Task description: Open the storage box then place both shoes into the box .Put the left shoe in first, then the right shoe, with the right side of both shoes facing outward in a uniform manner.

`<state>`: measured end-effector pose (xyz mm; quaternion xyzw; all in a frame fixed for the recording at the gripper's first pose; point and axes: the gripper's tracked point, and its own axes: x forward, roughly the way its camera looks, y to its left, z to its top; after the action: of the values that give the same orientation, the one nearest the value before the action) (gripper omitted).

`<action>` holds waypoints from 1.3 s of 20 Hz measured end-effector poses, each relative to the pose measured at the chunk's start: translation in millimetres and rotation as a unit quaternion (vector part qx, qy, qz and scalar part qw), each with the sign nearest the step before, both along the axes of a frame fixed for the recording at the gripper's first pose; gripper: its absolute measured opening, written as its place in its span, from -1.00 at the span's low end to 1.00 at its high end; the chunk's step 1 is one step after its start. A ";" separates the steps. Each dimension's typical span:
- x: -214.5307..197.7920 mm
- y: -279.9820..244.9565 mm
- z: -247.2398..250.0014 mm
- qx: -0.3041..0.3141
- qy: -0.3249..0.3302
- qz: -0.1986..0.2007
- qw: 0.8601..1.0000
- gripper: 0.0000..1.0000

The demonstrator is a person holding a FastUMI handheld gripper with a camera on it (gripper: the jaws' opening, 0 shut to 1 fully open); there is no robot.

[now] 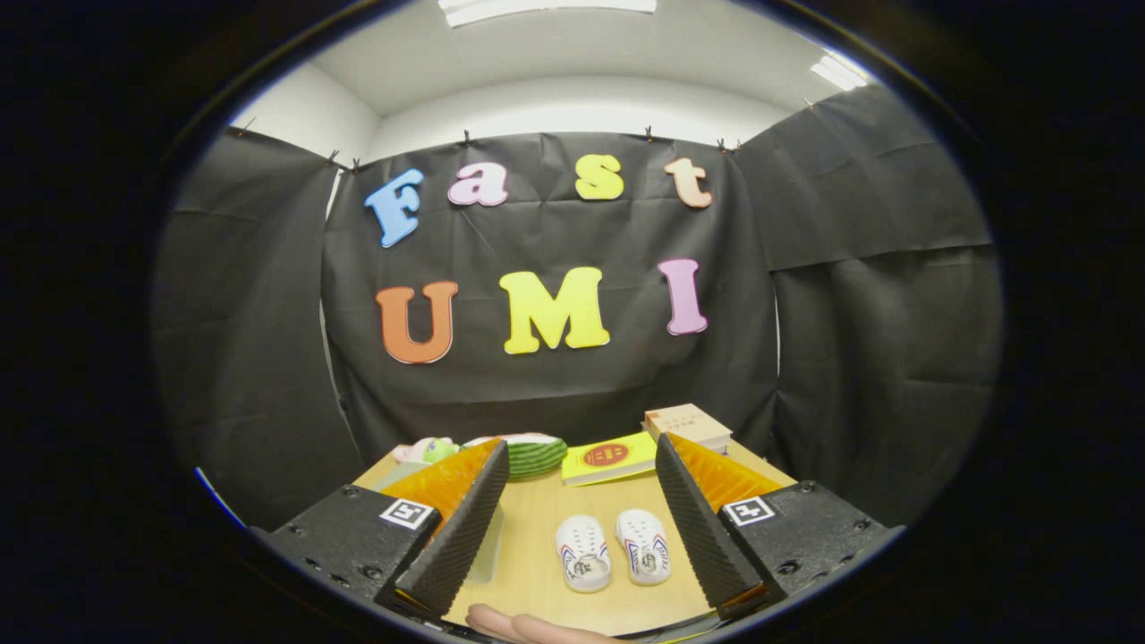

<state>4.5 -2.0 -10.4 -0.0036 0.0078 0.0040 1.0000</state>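
Note:
Two small white clog-style shoes stand side by side on the wooden table, toes pointing away from me: the left one [582,552] and the right one [643,545]. Both lie between the fingers of my gripper [580,452], which is open wide and holds nothing. A clear plastic piece [488,547], perhaps the storage box, shows just inside the left finger [461,528]; the finger hides most of it. The right finger [699,528] stands just right of the right shoe without touching it.
Beyond the fingertips lie a green watermelon-like plush [537,453], a yellow book [611,458] and a tan box [687,426] by the table's [537,510] far edge. A pale plush toy [424,450] sits far left. A person's fingers [528,626] show nearest me.

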 end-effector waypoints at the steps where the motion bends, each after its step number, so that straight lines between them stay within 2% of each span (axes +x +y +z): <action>1: 0.9 0.9 -0.3 -0.003 -0.001 0.001 1.000 1.00; 6: 10.4 -3.3 -10.7 -0.003 0.008 0.000 1.000 1.00; 9: 23.9 3.7 -10.0 0.006 0.005 0.023 1.000 1.00; 14: 63.5 0.0 -44.6 -0.006 0.047 0.046 0.998 1.00; 18: 107.1 -9.0 -86.4 -0.021 0.092 0.044 0.995 1.00; 22: 148.5 -6.0 -128.4 0.030 0.147 0.075 0.986 1.00; 26: 188.1 8.9 -164.0 0.092 0.205 0.125 0.966 1.00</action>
<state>192.6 6.9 -174.4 0.0886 0.2118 0.1303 0.9645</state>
